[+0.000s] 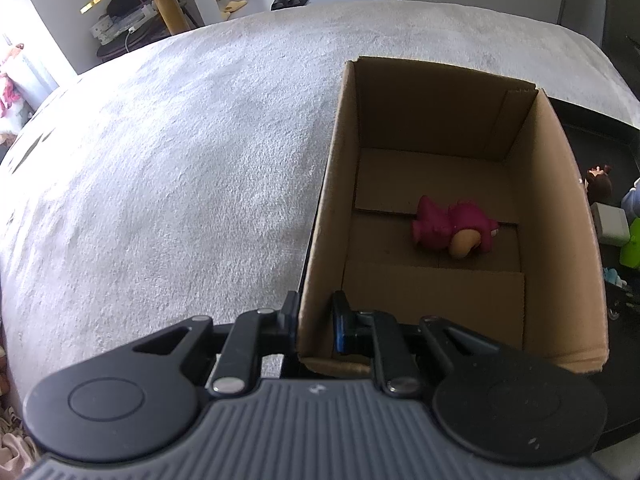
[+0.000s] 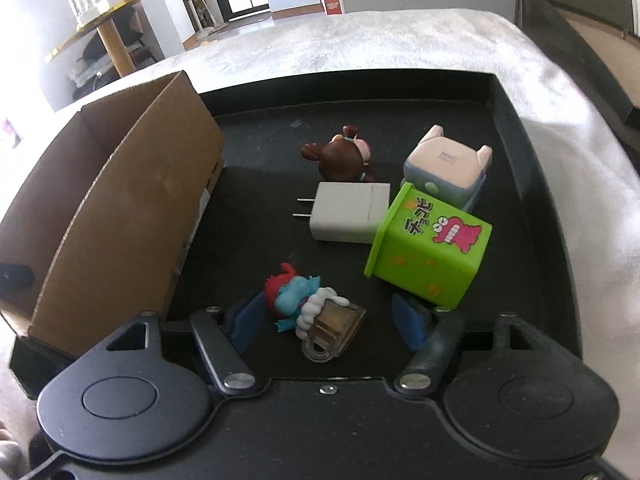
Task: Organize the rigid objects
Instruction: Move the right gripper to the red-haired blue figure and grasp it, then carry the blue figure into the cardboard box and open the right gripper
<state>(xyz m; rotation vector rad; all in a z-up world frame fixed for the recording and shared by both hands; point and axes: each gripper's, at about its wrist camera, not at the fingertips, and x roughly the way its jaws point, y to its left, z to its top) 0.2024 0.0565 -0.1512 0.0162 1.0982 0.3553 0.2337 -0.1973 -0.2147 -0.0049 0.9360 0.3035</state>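
Wide grey blanket (image 1: 168, 152) lies open left of the cardboard box (image 1: 332, 200), which stands at the black tray's (image 2: 532, 184) left edge. One pink figure (image 1: 452, 226) lies inside. Left gripper (image 1: 314, 320) clamps the box's near wall. Right gripper (image 2: 328, 320), fingers apart, straddles the blue figure (image 2: 304, 304) near the tray's front edge; charger (image 2: 348, 212) and green cup (image 2: 428, 248) lie beyond.
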